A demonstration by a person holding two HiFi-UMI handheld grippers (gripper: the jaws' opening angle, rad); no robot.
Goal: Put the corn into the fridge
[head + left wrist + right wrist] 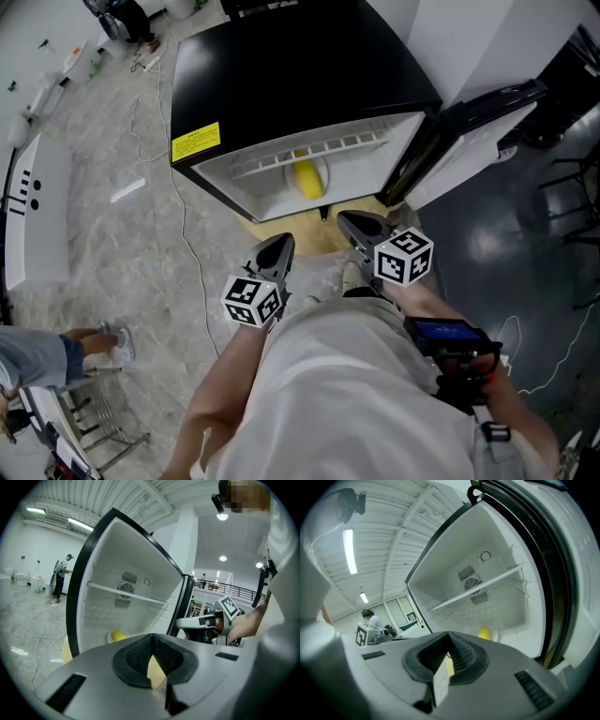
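Note:
The yellow corn (307,178) lies on the floor of the open black fridge (281,75), under its white wire shelf (309,153). It shows as a yellow lump in the left gripper view (117,636) and the right gripper view (484,633). My left gripper (281,241) hangs in front of the opening, shut with nothing in it (152,637). My right gripper (345,220) is beside it, nearer the door side, also shut and empty (449,634). Both stand clear of the fridge, pointing at its inside.
The fridge door (478,131) stands swung open at the right. A yellow mat (281,225) lies under the fridge front. A thin cable (187,244) runs over the marble floor at the left. Another person's feet (103,345) stand at the lower left.

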